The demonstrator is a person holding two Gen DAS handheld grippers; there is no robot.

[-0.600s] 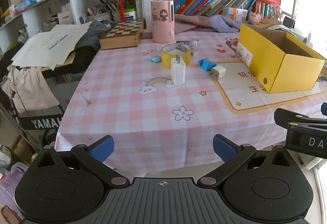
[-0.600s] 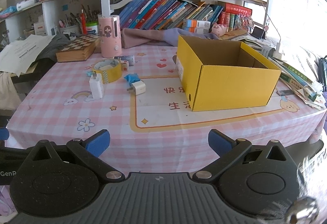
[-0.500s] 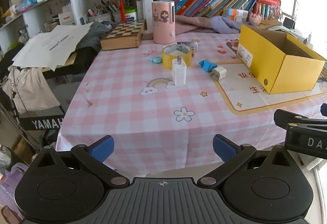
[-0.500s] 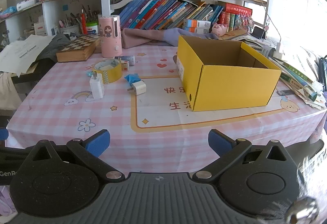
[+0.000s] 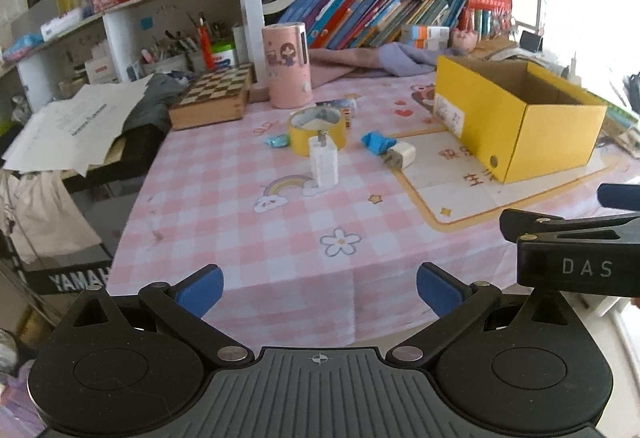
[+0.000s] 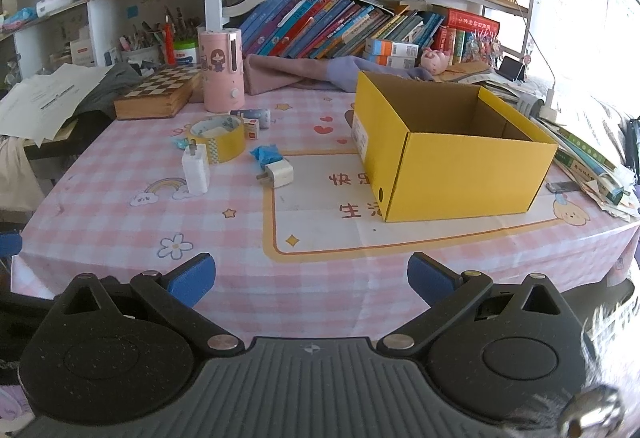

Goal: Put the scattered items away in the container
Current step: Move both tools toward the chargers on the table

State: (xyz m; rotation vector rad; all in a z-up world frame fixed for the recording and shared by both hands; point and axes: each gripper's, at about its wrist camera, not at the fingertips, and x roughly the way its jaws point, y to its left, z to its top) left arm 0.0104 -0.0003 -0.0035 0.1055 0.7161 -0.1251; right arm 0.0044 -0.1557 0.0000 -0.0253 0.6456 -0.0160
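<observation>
An open yellow cardboard box (image 6: 460, 166) (image 5: 516, 118) stands empty on the pink checked tablecloth. Left of it lie a white upright charger (image 6: 195, 168) (image 5: 323, 160), a yellow tape roll (image 6: 218, 137) (image 5: 318, 130), a small white plug cube (image 6: 278, 174) (image 5: 401, 155), a blue crumpled wrapper (image 6: 266, 153) (image 5: 376, 142), a light-blue candy (image 5: 278, 141) and small boxes (image 6: 254, 122). My left gripper (image 5: 319, 296) hangs open over the table's near edge. My right gripper (image 6: 308, 284) is open too, nothing between its fingers, near the front edge.
A pink cylinder (image 6: 221, 72), a chessboard box (image 6: 158, 94) and a purple cloth (image 6: 304, 74) sit at the back below crowded bookshelves. Papers (image 5: 76, 118) lie on a side desk at left. Books (image 6: 592, 154) pile up right of the box.
Both views have tipped slightly, so the table items sit a little lower and nearer in the frame. Both grippers stay wide open, and nothing on the table has moved.
</observation>
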